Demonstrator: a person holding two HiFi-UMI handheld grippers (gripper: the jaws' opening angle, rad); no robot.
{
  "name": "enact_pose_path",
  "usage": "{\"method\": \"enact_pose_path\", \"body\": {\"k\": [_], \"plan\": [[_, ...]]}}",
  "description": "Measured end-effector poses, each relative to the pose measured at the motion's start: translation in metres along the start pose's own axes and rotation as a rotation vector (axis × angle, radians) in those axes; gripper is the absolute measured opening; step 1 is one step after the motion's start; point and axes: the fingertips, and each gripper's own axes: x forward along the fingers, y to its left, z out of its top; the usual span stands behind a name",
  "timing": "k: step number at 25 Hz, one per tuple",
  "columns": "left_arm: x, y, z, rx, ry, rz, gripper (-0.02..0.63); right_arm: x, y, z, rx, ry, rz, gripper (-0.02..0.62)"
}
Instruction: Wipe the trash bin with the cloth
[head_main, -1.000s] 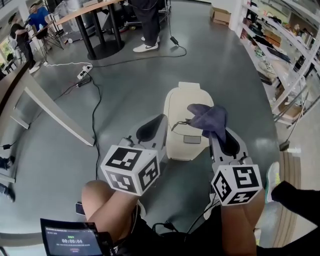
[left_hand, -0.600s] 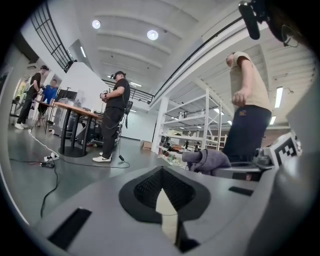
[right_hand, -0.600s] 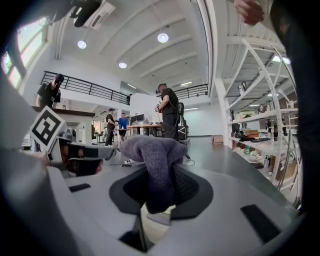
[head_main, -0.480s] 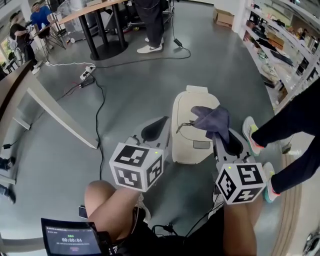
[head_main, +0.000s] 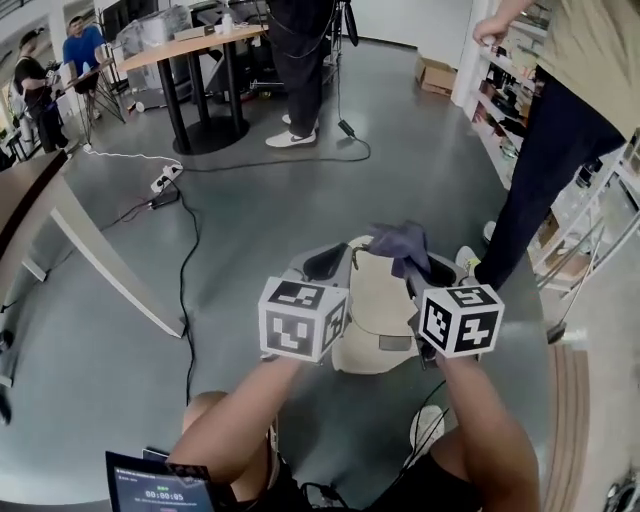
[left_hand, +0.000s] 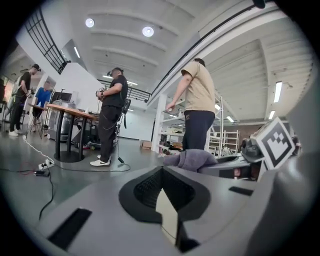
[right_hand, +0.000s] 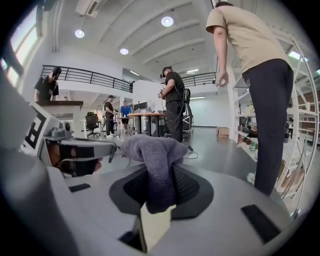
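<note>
The cream trash bin stands on the grey floor, seen from above between my two marker cubes in the head view. A purple-grey cloth hangs over its far rim, pinched in my right gripper. In the right gripper view the cloth bulges out from between the shut jaws of the right gripper. My left gripper is held just left of the bin, shut with nothing in it. Both grippers point level across the room, so neither gripper view shows the bin.
A person in a beige shirt and dark trousers stands close on the right beside shelves. Another person stands by a black-legged table. Cables and a power strip lie on the floor at left.
Both grippers have risen and drawn closer together over the bin, the cloth still in the right one. A person has walked in at the right.
</note>
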Motion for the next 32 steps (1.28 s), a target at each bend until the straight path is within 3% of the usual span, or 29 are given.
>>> {"method": "enact_pose_path", "body": {"k": [6,11,18,23,27,32], "plan": [[0.041,0.063,0.009,-0.039,0.019,0.114,-0.003,0.066,-0.024,-0.009,0.033,0.088,-0.014,0.077],[0.07,0.068,-0.008,0.017,0.068,0.107,-0.003,0.096,-0.037,-0.016,-0.009,0.143,0.021,0.077],[0.103,0.09,-0.006,0.021,0.047,0.142,-0.003,0.128,-0.05,-0.018,-0.107,0.212,0.04,0.077],[0.117,0.087,-0.007,0.06,0.063,0.123,-0.003,0.146,-0.04,-0.019,-0.237,0.243,0.098,0.077],[0.115,0.088,-0.011,0.044,0.064,0.116,-0.003,0.161,-0.029,-0.027,-0.258,0.269,0.155,0.077],[0.114,0.086,-0.016,0.064,0.084,0.116,-0.003,0.169,-0.021,-0.046,-0.357,0.344,0.158,0.077]]}}
